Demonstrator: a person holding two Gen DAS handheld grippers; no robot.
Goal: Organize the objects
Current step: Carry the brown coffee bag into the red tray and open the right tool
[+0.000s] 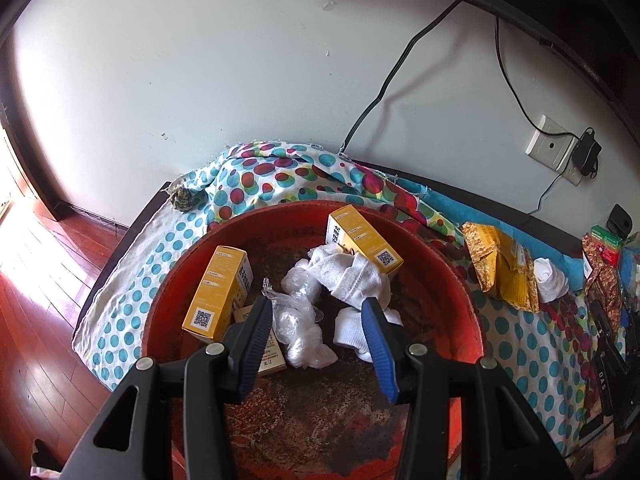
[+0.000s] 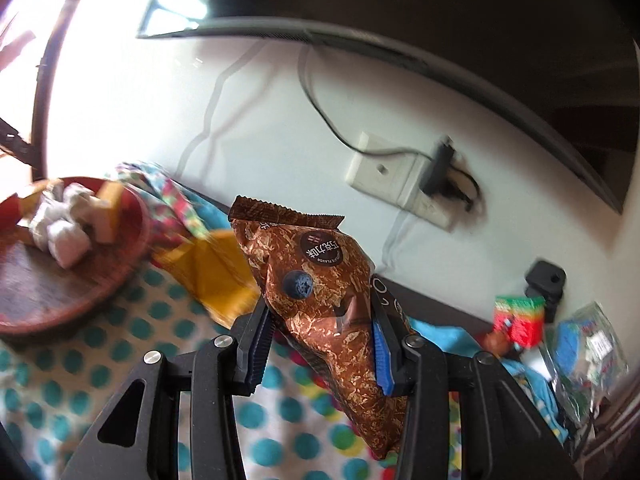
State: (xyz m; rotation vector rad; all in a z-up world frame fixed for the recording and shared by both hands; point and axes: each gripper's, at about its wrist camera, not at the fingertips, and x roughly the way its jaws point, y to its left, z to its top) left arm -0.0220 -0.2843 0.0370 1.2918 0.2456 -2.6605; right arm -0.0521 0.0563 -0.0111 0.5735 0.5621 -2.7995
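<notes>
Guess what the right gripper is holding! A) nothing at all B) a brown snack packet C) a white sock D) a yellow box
B: in the right wrist view the right gripper has its jaws closed on a brown snack packet, lifted above the polka-dot cloth; the yellow boxes and white socks lie in the red basin.
</notes>
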